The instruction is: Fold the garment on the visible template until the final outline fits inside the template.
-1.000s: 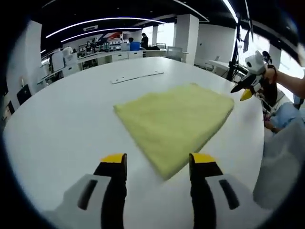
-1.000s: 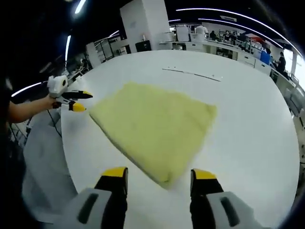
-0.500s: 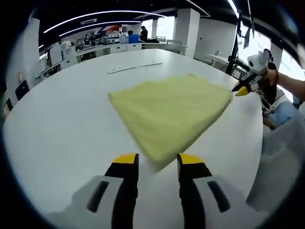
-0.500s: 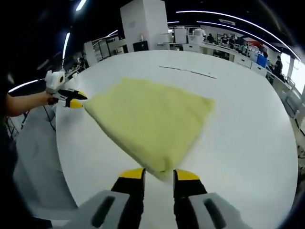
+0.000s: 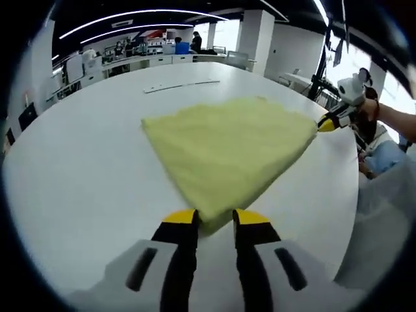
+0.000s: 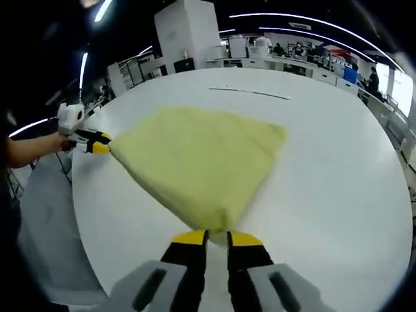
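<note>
The yellow garment (image 5: 227, 146) on the white desk (image 5: 78, 175) is viewed closely from opposite corners near the desk's edge, and is shared by both views.

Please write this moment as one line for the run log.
left hand-held gripper: shut on yellow garment corner | right hand-held gripper: shut on opposite corner | garment: on white table

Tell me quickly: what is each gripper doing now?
Left gripper: closed on a corner of the yellow cloth.
Right gripper: closed on another corner of that cloth.
</note>
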Demonstrator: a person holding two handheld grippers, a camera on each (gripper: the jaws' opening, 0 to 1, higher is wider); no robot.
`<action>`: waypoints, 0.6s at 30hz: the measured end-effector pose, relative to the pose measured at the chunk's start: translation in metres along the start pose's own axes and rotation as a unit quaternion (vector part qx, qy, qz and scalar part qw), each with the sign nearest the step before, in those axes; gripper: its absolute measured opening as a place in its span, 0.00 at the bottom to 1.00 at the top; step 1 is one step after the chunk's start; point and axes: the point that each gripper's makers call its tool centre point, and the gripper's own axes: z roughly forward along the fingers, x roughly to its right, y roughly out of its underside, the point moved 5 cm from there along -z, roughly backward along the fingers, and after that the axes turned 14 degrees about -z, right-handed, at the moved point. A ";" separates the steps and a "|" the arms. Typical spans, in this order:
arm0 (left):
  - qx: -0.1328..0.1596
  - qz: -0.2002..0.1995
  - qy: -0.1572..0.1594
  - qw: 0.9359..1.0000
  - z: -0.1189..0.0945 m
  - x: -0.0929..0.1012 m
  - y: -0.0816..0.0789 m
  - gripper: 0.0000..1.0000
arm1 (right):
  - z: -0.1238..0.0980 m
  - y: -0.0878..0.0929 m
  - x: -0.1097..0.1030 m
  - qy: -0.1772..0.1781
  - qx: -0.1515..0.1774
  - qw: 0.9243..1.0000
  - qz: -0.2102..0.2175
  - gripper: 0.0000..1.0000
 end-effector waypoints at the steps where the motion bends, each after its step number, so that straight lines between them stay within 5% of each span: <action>1: 0.000 0.000 0.001 1.000 0.000 0.000 0.000 0.16 | 0.000 0.000 0.000 0.000 0.000 1.000 -0.001 0.05; 11: -0.009 0.011 -0.008 1.000 -0.001 -0.004 0.001 0.02 | 0.000 0.001 0.002 0.001 0.007 1.000 0.016 0.00; 18: -0.008 0.030 -0.004 1.000 -0.001 -0.003 -0.001 0.00 | -0.008 -0.001 0.008 0.007 -0.003 1.000 -0.023 0.00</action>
